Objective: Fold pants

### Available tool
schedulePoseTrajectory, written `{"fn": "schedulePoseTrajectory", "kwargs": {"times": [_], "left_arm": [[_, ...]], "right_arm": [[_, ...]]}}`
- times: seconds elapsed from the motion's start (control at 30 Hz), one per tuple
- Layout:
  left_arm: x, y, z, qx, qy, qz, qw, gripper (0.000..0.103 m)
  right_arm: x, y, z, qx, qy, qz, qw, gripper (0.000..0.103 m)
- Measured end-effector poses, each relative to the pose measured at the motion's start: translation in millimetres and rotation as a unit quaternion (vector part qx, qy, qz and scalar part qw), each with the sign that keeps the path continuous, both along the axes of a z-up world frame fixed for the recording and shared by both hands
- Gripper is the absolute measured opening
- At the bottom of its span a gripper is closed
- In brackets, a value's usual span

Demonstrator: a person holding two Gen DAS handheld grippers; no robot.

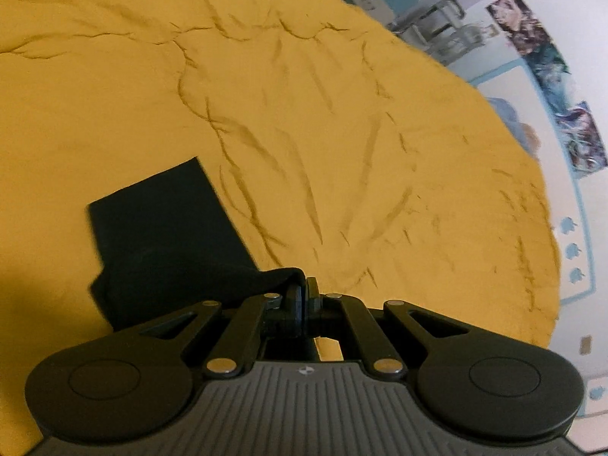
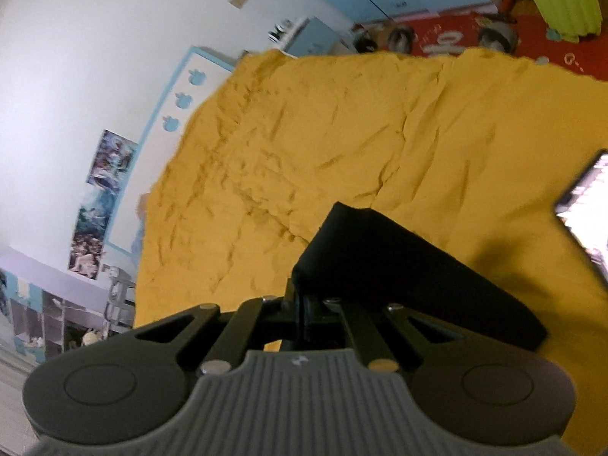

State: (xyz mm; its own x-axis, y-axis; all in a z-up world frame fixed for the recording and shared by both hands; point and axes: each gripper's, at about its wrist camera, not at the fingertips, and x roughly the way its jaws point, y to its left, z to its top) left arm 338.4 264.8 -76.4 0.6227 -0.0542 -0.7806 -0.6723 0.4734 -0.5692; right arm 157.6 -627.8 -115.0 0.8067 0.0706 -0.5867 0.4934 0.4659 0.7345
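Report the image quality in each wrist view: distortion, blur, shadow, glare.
Left wrist view: fisheye bends the wrinkled mustard-yellow bedsheet into a dome; wall posters are blurred; shadow darkens the lower left beside the black fabric pants.
Right wrist view: tilted and bowed; the lit phone screen is overexposed and smeared; the pants show no detail.

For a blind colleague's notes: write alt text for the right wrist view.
The right tool is shut on a corner of the black pants, lifting the fabric above a wrinkled yellow bedsheet. A lit phone screen lies at the right edge; a white wall with posters is left.
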Motion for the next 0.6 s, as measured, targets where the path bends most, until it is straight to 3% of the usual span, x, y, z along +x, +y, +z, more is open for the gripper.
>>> {"fn": "schedulePoseTrajectory", "kwargs": {"times": [0.13,0.2,0.27,0.33,0.4,0.53,0.6], "left_arm": [[35.5,-1.0,-22.0,0.002,0.036,-0.003,0.9993,0.001],[53.3,-2.2,-39.2,0.007,0.069,-0.025,0.9973,0.001],[62.3,-0.8,-48.4,0.023,0.091,-0.039,0.9948,0.005],[59.3,6.4,-48.2,0.028,0.076,-0.029,0.9963,0.005],[49.0,16.0,-39.4,0.04,0.044,-0.007,0.9982,0.01],[22.0,39.0,-10.1,0.144,0.017,0.019,0.9892,0.041],[8.3,44.7,-5.4,0.177,0.027,0.007,0.9839,0.043]], "right_arm": [[41.7,-9.8,-24.0,0.0,0.021,-0.017,1.0,0.0],[63.4,-12.6,-44.5,0.006,0.061,-0.017,0.998,0.0],[79.2,-14.2,-64.0,0.004,0.11,-0.003,0.994,0.007],[85.6,-15.2,-70.4,-0.025,0.119,0.006,0.993,0.009],[84.3,-15.6,-65.9,-0.047,0.099,0.013,0.994,0.01],[78.2,-13.8,-47.4,-0.108,0.081,0.028,0.99,0.015],[70.4,-6.8,-31.8,-0.177,0.078,0.029,0.981,0.018]]}}
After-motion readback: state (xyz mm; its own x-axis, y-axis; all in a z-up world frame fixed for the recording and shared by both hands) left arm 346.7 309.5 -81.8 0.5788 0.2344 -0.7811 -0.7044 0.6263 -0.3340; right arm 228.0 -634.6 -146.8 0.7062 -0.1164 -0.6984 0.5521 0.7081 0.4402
